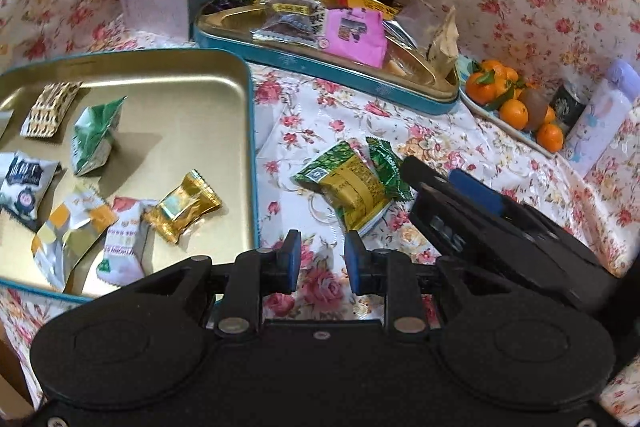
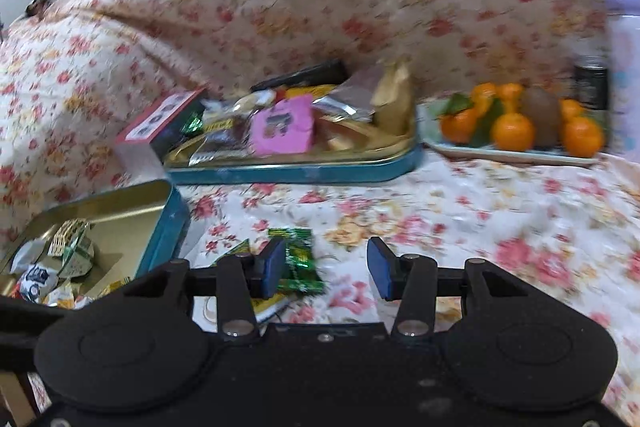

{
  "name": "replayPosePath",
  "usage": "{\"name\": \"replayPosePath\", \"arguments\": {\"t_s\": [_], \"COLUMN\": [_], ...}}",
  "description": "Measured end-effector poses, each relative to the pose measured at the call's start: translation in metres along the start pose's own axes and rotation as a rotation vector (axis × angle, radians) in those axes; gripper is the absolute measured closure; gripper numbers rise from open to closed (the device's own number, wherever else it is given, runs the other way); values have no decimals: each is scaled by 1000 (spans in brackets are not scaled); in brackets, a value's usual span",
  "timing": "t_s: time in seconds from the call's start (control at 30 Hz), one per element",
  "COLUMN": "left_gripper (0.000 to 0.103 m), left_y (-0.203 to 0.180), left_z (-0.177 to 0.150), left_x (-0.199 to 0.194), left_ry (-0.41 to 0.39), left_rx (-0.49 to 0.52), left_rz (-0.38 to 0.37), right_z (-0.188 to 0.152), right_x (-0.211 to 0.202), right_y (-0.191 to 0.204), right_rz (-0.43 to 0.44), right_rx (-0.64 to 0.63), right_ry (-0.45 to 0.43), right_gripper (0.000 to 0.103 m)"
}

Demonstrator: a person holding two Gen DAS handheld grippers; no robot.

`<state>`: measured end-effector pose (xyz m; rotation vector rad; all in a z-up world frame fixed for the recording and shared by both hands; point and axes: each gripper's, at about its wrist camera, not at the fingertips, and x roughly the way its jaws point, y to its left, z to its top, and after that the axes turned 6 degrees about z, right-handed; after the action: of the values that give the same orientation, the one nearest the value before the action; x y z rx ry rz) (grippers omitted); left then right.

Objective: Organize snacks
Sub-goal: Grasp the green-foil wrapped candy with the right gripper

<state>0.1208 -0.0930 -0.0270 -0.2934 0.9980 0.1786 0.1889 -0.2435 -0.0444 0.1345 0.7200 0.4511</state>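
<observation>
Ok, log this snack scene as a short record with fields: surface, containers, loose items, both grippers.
surface: floral cloth
near tin: open, gold inside, holds several wrapped snacks
far tin: piled with packets, a pink packet on top
loose items: green-and-yellow packet on the cloth between the tins
fruit plate: oranges, right of the far tin
left gripper: open, empty
right gripper: open, empty, beside the loose packet

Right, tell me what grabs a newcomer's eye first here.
The floral cloth covers everything. On it, the near gold tin tray at left holds scattered snack packets, a second heaped tin sits behind, and bright oranges fill a plate at right. A green-and-yellow packet lies loose between them.
</observation>
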Motion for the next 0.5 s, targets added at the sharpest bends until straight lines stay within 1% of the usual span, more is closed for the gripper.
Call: {"name": "replayPosePath", "arguments": {"t_s": [0.13, 0.23, 0.37, 0.5], "left_gripper": [69, 69, 69, 69], "left_y": [7, 10, 10, 6], "left_z": [0, 1, 4, 12], "left_x": [-2, -1, 0, 3], "left_ry": [0, 4, 1, 7], "left_rx": [-25, -27, -21, -20], "left_rz": [4, 11, 18, 13], "right_z": [1, -1, -7, -15], "right_x": [21, 30, 30, 18], "right_y": [5, 9, 13, 11], "right_rz": [14, 5, -26, -101], "right_rx": [-36, -63, -108, -147], "right_ry": [42, 62, 51, 34], "right_gripper": [60, 70, 72, 72]}}
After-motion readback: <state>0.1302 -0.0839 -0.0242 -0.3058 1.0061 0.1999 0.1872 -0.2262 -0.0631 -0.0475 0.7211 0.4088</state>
